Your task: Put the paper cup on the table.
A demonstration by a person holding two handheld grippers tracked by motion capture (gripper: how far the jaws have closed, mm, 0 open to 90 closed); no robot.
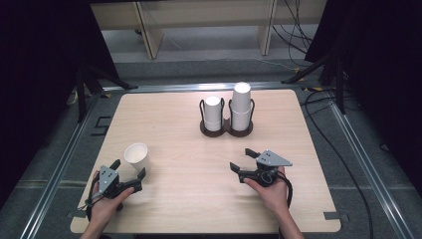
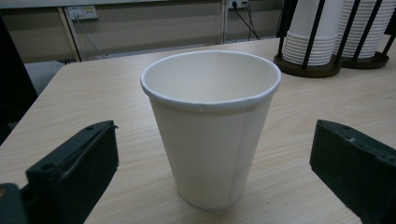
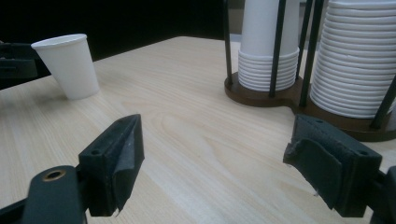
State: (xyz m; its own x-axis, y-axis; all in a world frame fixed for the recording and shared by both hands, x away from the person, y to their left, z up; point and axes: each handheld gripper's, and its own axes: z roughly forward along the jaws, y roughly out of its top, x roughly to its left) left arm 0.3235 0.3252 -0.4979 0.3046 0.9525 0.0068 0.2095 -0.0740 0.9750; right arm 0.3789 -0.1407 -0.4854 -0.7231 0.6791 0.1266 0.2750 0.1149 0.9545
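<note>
Paper cup [image 2: 211, 126] between left gripper [image 1: 128, 172] jaws: plain white, no print, faint vertical seam line. Both grippers black, right gripper [image 1: 242, 160] with grey three-cornered top plate. Table [image 1: 169, 199]: light wood, fine straight grain. Cup holder [image 1: 227, 128] ahead of the right gripper: dark brown base, black rods. Cup stacks [image 3: 362, 56] in it: white, ribbed by stacked rims. Floor [image 1: 54, 149] grey.
</note>
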